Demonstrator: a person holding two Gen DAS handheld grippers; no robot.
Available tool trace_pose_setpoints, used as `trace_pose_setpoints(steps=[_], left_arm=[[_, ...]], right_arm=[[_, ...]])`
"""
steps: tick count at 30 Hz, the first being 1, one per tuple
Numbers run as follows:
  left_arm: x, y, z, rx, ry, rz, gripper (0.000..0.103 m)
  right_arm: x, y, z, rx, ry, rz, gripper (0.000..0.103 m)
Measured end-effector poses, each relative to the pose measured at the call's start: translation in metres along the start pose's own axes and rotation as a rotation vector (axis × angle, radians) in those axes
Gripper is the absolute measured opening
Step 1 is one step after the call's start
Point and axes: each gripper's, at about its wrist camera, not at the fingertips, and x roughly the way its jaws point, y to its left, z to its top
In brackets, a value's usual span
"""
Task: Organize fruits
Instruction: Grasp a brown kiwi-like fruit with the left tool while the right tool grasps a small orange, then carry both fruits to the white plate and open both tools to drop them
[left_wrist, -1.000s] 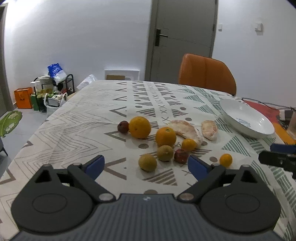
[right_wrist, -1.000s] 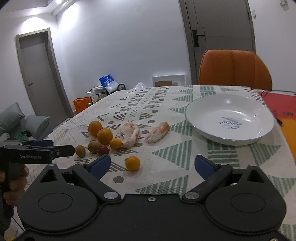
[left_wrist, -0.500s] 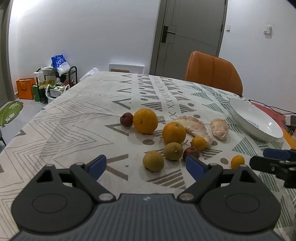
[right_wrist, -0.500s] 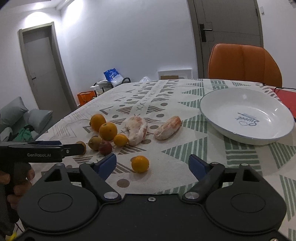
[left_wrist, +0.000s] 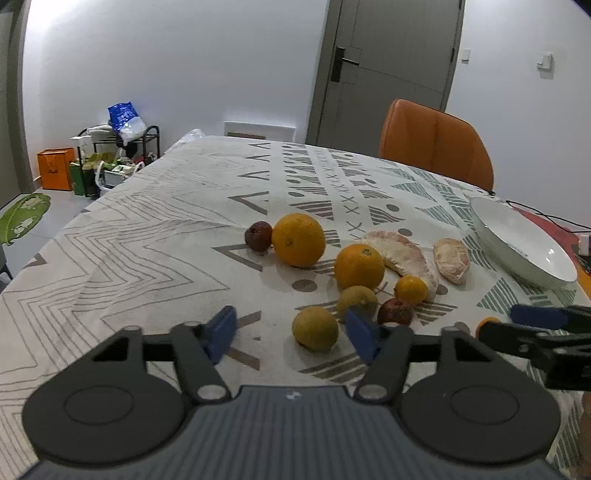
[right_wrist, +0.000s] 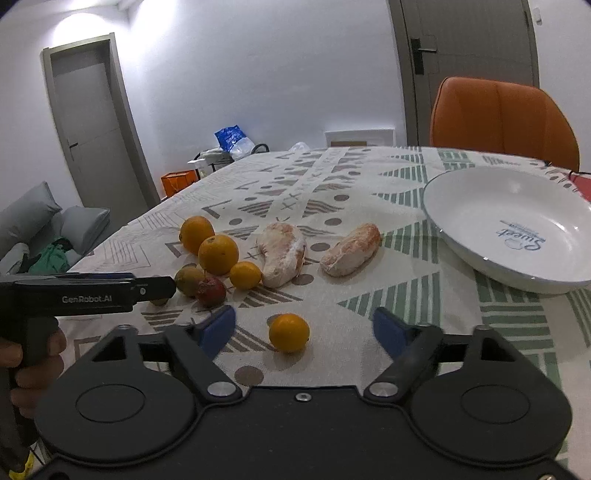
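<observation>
- With both claws spread wide and holding nothing, I'm at the reach-in step of sorting this fruit; nothing is picked yet.
- My right claw (right_wrist: 304, 326) frames the lone mandarin (right_wrist: 289, 332), which sits on the cloth (right_wrist: 388, 291) between the blue pads, nearer the left one, not touched.
- My left claw (left_wrist: 291, 330) lines up on the green-yellow fruit (left_wrist: 315, 327), just beside its right pad; whether they touch I can't tell.
- The plate (right_wrist: 480, 206) sits bare at two o'clock from my right claw, well apart from the pile.
- Cluster at eleven o'clock in the right view: two oranges, the nearer one (right_wrist: 218, 254) against a small mandarin (right_wrist: 245, 275), a dark red fruit (right_wrist: 211, 291) and a greenish one (right_wrist: 189, 280) in front.
- Two peeled pomelo pieces, the big curved one (right_wrist: 281, 253) and the smaller (right_wrist: 351, 250), lie at twelve o'clock, between pile and plate.
- From the left view, a second dark fruit (left_wrist: 259, 236) touches the far orange (left_wrist: 298, 240) at its nine o'clock side.
- Next, I reckon: right claw eases forward, centres the mandarin, pinches gently, then lifts toward the plate at two o'clock.
- It's round and will roll if one pad nudges first, so both pads should meet it together.
- The left claw should hold off or take its fruit without crossing the right's path.
</observation>
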Motion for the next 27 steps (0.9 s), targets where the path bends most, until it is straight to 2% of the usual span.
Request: trace_pose_setpoints(steps=[1,3,4,5,6,13,21,27], left_arm=[[0.0,0.0,-0.001,-0.001,-0.004,-0.012,0.056],[0.0,0.003,-0.001,-0.011,-0.003,-0.031,0.042],[0.0,0.004,-0.001,-0.018,-0.006,-0.04,0.038],[0.0,0.005,-0.001,-0.026,-0.003,-0.052,0.028],[0.0,0.006,0.0,-0.034,0.003,-0.062,0.025],[-0.011,-0.005,0.004,-0.022,-0.013,-0.032,0.025],[-0.024,-0.027,0.016,0.022,-0.061,-0.037,0.025],[-0.021,-0.043,0.033,0.036,-0.088,-0.031,0.025]], right_arm=[[0.003,-0.001,0.0,0.006,0.017,0.007,0.065],[0.006,0.001,-0.001,-0.008,0.021,-0.004,0.056],[0.007,0.002,0.0,-0.019,0.026,-0.005,0.041],[0.007,0.003,0.001,-0.023,0.029,0.005,0.028],[0.008,0.002,0.001,-0.019,0.034,0.019,0.025],[-0.006,-0.005,-0.003,0.007,-0.014,0.054,0.023],[-0.03,-0.018,0.007,0.023,-0.097,0.031,0.023],[-0.036,-0.029,0.01,0.037,-0.121,0.001,0.023]])
